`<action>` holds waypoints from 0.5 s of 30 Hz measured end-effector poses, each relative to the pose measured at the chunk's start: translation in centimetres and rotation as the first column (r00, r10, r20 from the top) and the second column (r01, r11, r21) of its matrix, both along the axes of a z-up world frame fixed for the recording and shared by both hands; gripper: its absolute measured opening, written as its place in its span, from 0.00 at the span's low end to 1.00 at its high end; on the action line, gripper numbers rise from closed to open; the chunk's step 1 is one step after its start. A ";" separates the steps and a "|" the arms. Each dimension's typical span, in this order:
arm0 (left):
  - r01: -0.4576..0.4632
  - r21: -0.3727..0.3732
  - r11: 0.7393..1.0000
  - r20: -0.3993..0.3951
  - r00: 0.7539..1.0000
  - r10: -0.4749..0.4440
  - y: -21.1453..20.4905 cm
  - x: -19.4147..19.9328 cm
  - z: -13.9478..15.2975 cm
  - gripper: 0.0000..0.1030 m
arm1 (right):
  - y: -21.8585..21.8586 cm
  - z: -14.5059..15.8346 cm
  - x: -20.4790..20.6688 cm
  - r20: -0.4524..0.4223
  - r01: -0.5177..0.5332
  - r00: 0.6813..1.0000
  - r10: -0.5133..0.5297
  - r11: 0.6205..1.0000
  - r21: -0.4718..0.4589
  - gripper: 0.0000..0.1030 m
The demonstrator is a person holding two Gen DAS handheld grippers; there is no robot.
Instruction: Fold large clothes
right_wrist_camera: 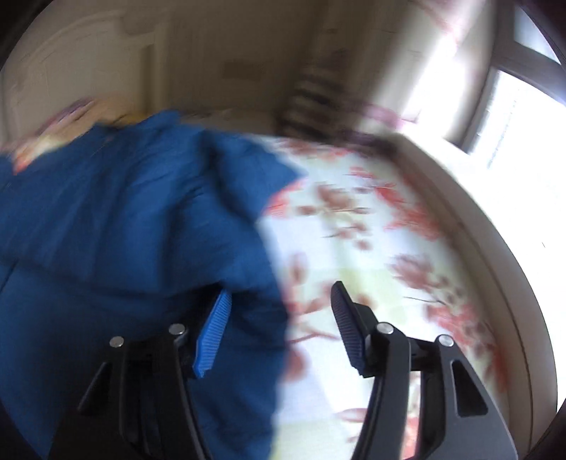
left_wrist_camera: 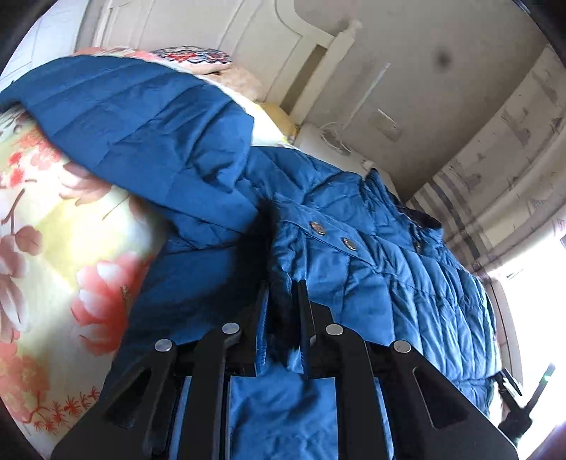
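A blue quilted jacket (left_wrist_camera: 353, 254) with metal snap buttons lies spread on a floral bedsheet (left_wrist_camera: 42, 219), one sleeve (left_wrist_camera: 141, 120) folded across towards the left. My left gripper (left_wrist_camera: 283, 288) is shut on a fold of the jacket with dark fur trim pinched between its fingers. The right wrist view is blurred. There the jacket (right_wrist_camera: 123, 230) fills the left half and the floral sheet (right_wrist_camera: 371, 254) the right. My right gripper (right_wrist_camera: 282, 288) is open; the jacket's edge lies between its fingers, and the blue pad (right_wrist_camera: 214, 332) sits over the fabric without pressing it.
Pillows (left_wrist_camera: 198, 58) and a cream headboard (left_wrist_camera: 212, 24) stand at the far end of the bed. A white fan (left_wrist_camera: 336, 138) stands by the wall. A bright window (right_wrist_camera: 513, 116) is to the right, past the bed's edge (right_wrist_camera: 470, 226).
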State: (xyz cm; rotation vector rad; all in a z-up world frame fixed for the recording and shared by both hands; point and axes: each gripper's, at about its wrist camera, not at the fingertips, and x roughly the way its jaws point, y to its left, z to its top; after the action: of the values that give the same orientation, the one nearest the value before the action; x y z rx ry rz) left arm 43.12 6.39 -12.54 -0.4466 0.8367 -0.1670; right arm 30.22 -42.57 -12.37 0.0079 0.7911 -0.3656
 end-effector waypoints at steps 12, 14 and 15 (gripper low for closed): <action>-0.080 0.276 0.958 0.305 0.952 -0.009 -3.7 -4.4 9.4 0.87 | -1.9 3.7 -2.5 0.154 0.009 0.987 -0.036 0.985 0.173 0.48; -0.004 0.311 0.950 0.244 0.967 -0.075 -5.8 -2.7 8.7 0.87 | 0.0 4.7 -0.9 0.173 -0.075 0.984 0.046 0.984 0.161 0.47; 0.027 0.340 0.940 0.202 0.974 -0.102 -6.7 -1.6 7.9 0.87 | 1.4 5.0 0.5 0.181 -0.129 0.978 0.101 0.980 0.150 0.47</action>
State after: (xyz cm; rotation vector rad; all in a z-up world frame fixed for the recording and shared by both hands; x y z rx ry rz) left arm 41.51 -0.36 -4.67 -0.0765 0.6476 -0.1282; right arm 30.75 -41.14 -7.33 0.1430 0.6441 -0.1869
